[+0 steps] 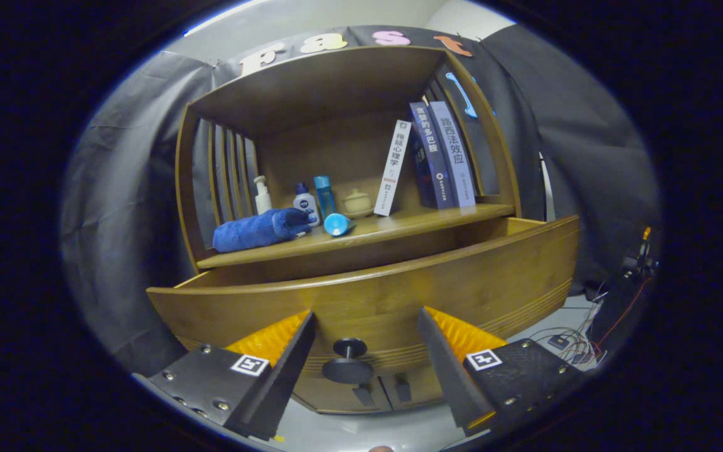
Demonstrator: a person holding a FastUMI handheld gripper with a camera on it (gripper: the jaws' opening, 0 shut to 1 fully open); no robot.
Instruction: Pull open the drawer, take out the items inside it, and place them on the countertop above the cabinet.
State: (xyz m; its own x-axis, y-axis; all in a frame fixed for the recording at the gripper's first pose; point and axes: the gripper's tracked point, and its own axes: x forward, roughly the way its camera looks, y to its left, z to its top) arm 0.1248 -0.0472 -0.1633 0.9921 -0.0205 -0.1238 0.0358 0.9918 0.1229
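A wooden cabinet stands ahead with its drawer pulled out toward me. I see only the drawer's curved front panel; its inside is hidden. A dark round knob sticks out of the panel low down, right between my fingers. My gripper is open, its fingers standing either side of the knob without touching it. On the countertop above the drawer lie a rolled blue towel and a small blue item on its side.
At the back of the countertop stand a pump bottle, a white bottle, a blue bottle, a small lidded jar and books leaning right. Cables lie on the floor at right.
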